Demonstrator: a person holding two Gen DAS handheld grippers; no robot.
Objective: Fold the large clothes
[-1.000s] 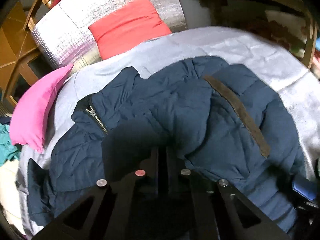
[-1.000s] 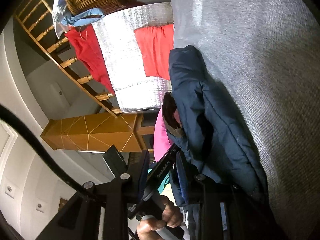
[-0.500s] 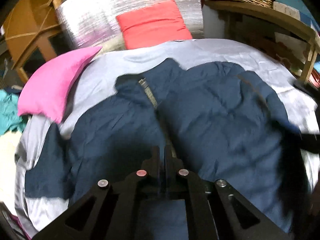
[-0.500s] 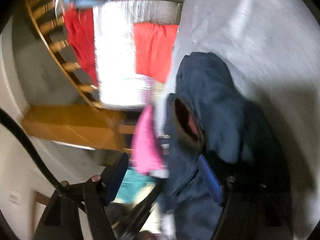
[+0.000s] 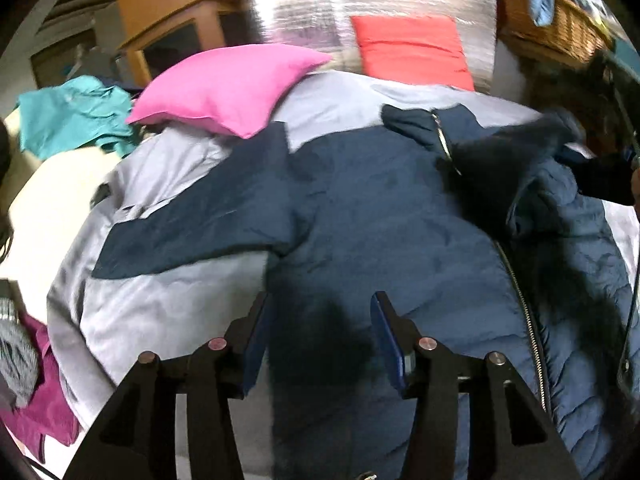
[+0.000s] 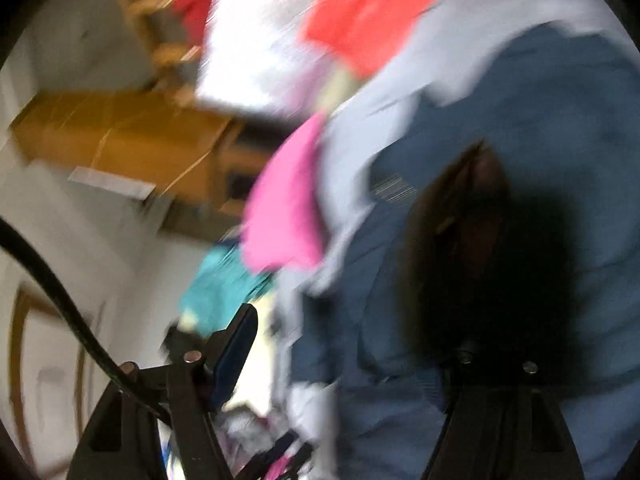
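The jacket (image 5: pixel 392 216) lay spread on the grey bed cover (image 5: pixel 168 312), collar far, hem near, its long axis running near to far with the zipper right of centre. 1 sleeve (image 5: pixel 200 224) stretched out to the left. The left gripper (image 5: pixel 318 340) hovered spread and empty over the near left body panel, nearer that sleeve. The right gripper (image 6: pixel 348 364) was blurred; its fingers stood apart over the jacket's right side.

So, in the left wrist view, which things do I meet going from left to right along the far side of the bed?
Teal garment → pink pillow → red cushion → wicker basket.
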